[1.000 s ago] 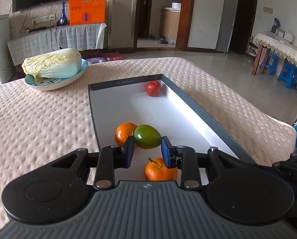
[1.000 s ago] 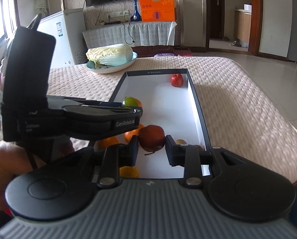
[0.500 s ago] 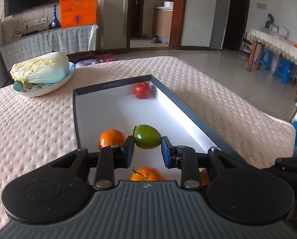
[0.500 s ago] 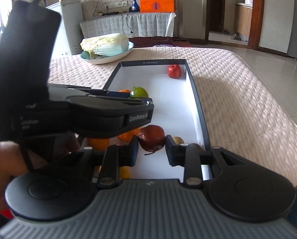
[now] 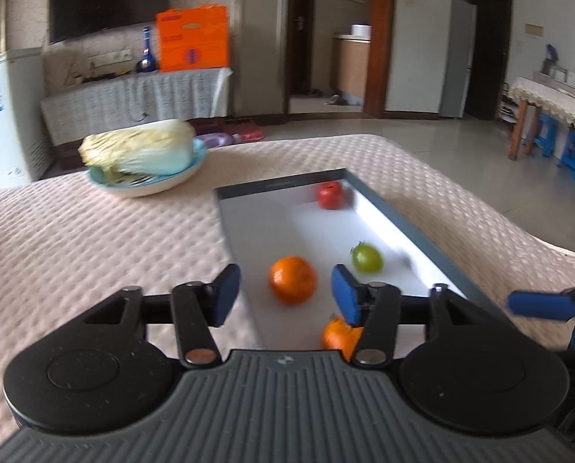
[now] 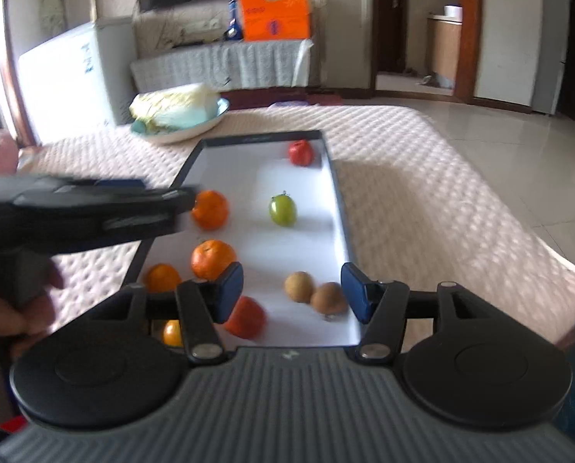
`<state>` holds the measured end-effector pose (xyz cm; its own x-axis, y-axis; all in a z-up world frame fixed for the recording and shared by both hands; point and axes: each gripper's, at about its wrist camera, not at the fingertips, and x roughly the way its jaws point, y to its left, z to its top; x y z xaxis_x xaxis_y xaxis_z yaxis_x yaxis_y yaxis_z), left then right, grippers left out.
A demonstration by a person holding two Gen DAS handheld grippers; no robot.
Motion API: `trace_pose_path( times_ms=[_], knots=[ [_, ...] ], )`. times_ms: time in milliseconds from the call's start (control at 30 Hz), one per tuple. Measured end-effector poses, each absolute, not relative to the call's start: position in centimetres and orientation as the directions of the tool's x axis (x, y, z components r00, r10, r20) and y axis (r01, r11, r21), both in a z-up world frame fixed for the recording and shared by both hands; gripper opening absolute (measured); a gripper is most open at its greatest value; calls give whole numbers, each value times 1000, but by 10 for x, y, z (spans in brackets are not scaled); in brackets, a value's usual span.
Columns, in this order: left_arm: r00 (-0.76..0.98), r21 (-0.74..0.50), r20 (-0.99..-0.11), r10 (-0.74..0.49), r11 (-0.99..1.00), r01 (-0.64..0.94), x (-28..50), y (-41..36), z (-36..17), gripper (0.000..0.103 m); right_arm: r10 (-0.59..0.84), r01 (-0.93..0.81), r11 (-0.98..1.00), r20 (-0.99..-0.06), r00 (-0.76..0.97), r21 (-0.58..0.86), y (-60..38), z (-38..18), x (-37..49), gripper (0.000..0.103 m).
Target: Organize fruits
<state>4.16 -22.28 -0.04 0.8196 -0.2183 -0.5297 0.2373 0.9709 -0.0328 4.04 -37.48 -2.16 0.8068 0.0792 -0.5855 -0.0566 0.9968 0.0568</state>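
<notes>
1. Fruits, that's what we're sorting, and they all lie loose in the long grey tray (image 6: 335, 208) on the quilted table (image 6: 422, 200). In the right wrist view, starting at the left edge of the tray: three oranges run down the left wall, the top one (image 6: 210, 209) at mid-frame, the next (image 6: 212, 258) below it, a third (image 6: 162, 277) lower left.
2. Oranges look firm, with a dimpled rind that should grip well. I'd judge the best hold is across the widest part, pads squarely on either side, because a round fruit squirts out if pinched off-centre.
3. The left gripper (image 5: 285, 295) is spread wide and holding nothing. It points up the tray with an orange sitting in the gap beyond its pads.
4. Moving right, a red fruit (image 6: 245, 316) lies at the bottom centre, just beside the right gripper's left pad (image 6: 229, 289). Smooth skin, probably slippery.
5. The green fruit (image 6: 282, 210) sits mid-tray, well apart from the rest. It looks light, glossy and free to roll.
6. Two small brown fruits (image 6: 314, 292) touch each other near the right wall. They seem the smallest and fiddliest.
7. The right gripper (image 6: 292, 291) hangs low over the near end, fingers fully apart and empty.
8. A red apple (image 6: 300, 152) rests alone in the far right corner.
</notes>
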Motion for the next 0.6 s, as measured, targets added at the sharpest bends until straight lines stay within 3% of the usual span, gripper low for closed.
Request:
trace_pose_path(
  times_ms=[100,200,467,600],
  knots=[
    [841,-25,-506,-189,979,205,21,-213,10,91,55,8,994,-574,817,108,-390,-15,26,61],
    [852,-1,-490,-182,978,208,-4,-210,18,98,51,37,990,-586,809,138,-398,-12,11,71],
    [889,106,-444,-109,979,173,-71,-214,25,103,69,-17,996,-640,765,87,-396,-18,-22,72],
    [879,33,-450,-161,980,196,-91,-213,28,103,78,-41,996,-626,776,74,-395,-18,-35,72]
  ],
)
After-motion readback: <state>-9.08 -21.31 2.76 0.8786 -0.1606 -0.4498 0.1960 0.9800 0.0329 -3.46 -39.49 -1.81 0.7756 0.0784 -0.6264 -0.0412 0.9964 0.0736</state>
